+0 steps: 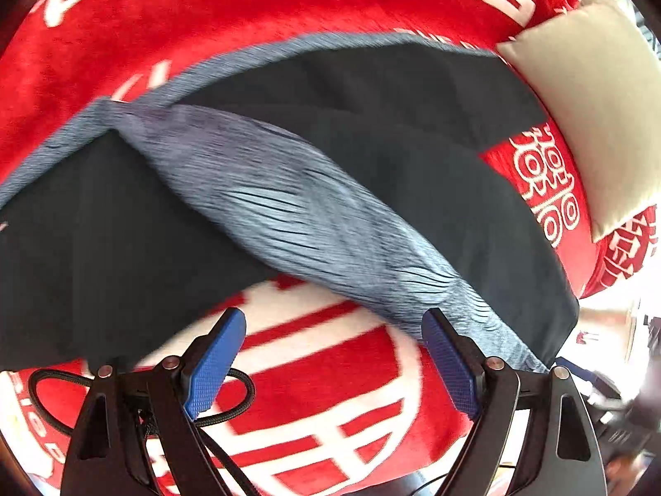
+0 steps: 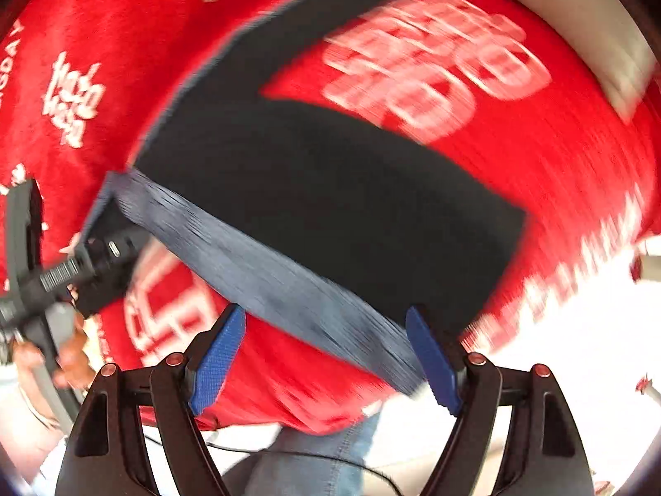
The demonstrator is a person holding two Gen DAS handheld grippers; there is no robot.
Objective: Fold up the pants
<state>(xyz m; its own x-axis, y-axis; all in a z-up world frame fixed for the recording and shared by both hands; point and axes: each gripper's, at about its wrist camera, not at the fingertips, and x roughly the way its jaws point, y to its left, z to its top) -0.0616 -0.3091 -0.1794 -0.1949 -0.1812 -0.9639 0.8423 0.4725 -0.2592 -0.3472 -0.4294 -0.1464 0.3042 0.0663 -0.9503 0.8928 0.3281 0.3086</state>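
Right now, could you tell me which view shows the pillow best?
The left wrist view: the pillow shows there clearly, lying on the blanket beside the pants. The right wrist view shows only a blurred pale strip at its upper right edge, which may be the same pillow.

Red blanket (image 2: 124, 62): white lettering, blurred, none clearly legible.

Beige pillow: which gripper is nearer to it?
Right, probably. The pillow lies far right of the left gripper, while the right gripper sits on that side.
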